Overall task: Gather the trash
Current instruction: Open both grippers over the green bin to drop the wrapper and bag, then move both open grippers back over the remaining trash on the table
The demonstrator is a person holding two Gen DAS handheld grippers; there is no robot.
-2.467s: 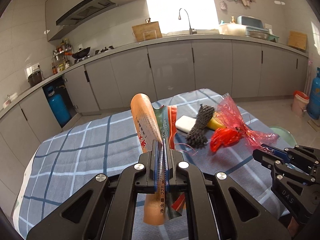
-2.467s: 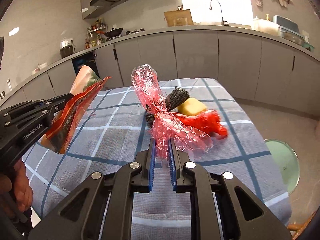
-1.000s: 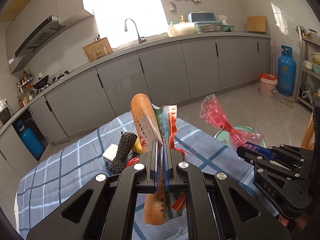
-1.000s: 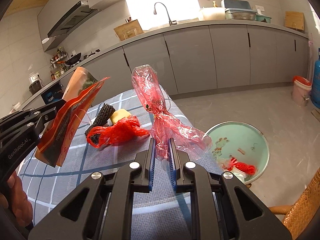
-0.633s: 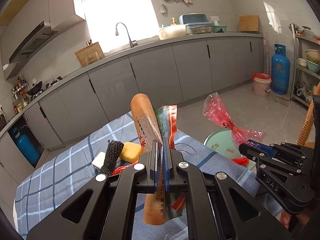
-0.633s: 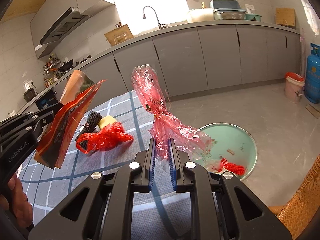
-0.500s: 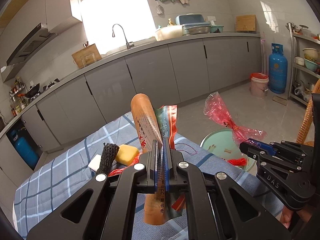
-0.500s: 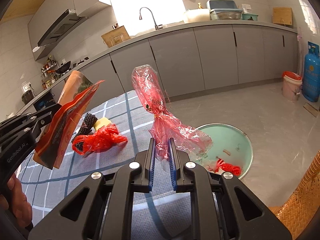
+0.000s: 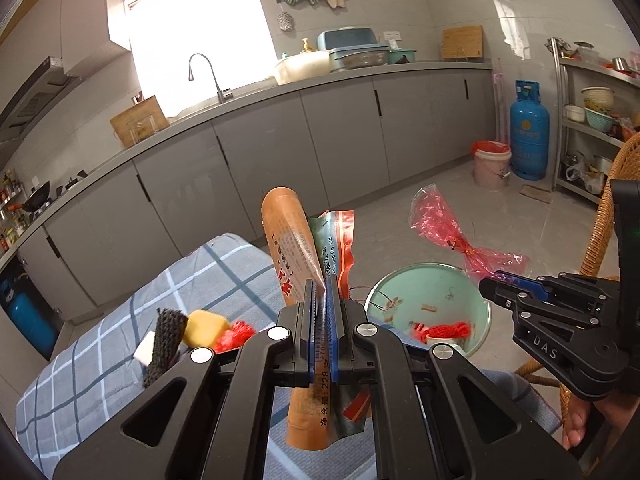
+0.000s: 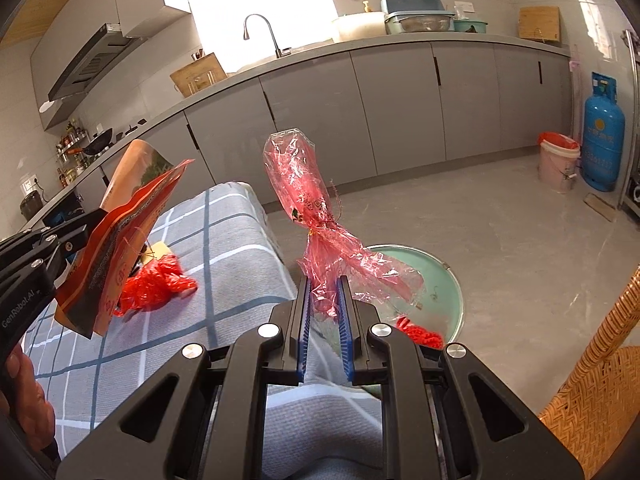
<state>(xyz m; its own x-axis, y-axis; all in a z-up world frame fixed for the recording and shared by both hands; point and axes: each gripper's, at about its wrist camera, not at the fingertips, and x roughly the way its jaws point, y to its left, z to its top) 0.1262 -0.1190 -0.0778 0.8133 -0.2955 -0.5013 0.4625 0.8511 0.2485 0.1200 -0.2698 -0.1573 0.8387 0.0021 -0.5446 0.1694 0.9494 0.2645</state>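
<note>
Left gripper (image 9: 323, 300): jaws clamped on an orange snack packet (image 9: 292, 248), which stands upright between the blue pads. Right gripper (image 10: 324, 300): jaws pinched on a crinkled red cellophane wrapper (image 10: 320, 220), its knotted neck above the pads.

Table with blue checked cloth (image 9: 120, 344): just below and left of both grippers.
Green basin (image 10: 436, 276): on the floor beside the table corner, beneath the wrapper; red netting scrap (image 10: 420, 332) inside.
Red plastic bag (image 10: 156, 284), crumpled: on the cloth.
Black mesh sleeve (image 9: 166, 344): on the cloth, leaning against a yellow sponge (image 9: 204, 326).
</note>
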